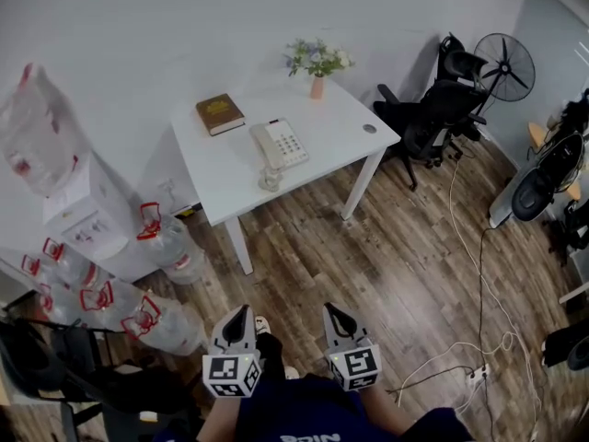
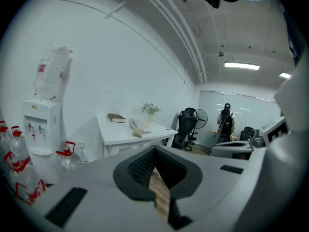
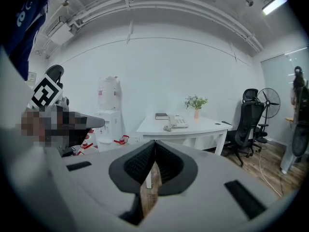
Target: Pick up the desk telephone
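A cream desk telephone [image 1: 280, 145] with a coiled cord lies on the white table [image 1: 230, 178], seen small and far off as the telephone [image 2: 137, 127] in the left gripper view and the telephone [image 3: 176, 122] in the right gripper view. My left gripper [image 1: 239, 316] and right gripper [image 1: 335, 314] hang side by side over the wooden floor, well short of the table. Both are shut with nothing between their jaws. The left gripper [image 2: 155, 151] and right gripper [image 3: 155, 146] point toward the table.
On the table also lie a brown book [image 1: 219, 113] and a vase of flowers [image 1: 317, 65]. A water dispenser [image 1: 78, 212] and several water bottles [image 1: 166, 242] stand left. Office chairs [image 1: 437, 109], a fan [image 1: 503, 65] and floor cables [image 1: 483, 339] are to the right.
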Available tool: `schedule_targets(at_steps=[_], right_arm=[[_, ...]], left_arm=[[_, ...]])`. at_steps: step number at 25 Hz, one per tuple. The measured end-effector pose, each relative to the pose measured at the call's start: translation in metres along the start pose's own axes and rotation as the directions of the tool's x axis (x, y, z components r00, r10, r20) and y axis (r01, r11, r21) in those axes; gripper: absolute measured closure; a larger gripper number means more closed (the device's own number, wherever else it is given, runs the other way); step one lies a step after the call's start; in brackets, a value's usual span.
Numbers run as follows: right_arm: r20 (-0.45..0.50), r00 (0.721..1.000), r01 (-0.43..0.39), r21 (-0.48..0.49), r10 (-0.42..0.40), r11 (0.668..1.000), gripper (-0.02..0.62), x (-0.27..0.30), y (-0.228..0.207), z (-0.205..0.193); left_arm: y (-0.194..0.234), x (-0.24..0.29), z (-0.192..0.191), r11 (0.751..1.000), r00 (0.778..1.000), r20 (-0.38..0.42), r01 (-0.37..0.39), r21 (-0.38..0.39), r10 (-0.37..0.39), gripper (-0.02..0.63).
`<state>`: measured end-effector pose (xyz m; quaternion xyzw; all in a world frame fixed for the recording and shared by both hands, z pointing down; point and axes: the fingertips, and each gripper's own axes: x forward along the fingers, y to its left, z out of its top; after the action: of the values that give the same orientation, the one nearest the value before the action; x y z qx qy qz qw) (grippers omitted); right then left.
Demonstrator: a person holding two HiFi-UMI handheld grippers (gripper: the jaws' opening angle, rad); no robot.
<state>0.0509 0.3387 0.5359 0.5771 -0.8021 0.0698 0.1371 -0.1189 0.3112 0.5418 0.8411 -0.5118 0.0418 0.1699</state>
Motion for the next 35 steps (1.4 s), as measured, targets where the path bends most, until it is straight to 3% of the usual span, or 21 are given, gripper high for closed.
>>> schedule_targets(at_steps=[16,24,35], right_arm=[[-0.024,0.999,0.035,0.008,-0.034,0.999,0.574,0.12,-0.031,0.039],[-0.017,0.998,0.068,0.051,-0.067,0.996,0.574,0.179,-0.037,0.054],[-0.032,0.992,0.123,0.11,-0.121,0.986,0.574,0.198,-0.04,0.052]], left_arm=[[0.05,0.12,0.057,0.995,0.995,-0.015,0.095,0.015,-0.094,0.589],[0.098,0.163,0.073,0.992,0.992,-0.029,0.117,-0.049,-0.119,0.589],[0.116,0.186,0.078,0.985,0.986,-0.051,0.152,-0.082,-0.156,0.589]])
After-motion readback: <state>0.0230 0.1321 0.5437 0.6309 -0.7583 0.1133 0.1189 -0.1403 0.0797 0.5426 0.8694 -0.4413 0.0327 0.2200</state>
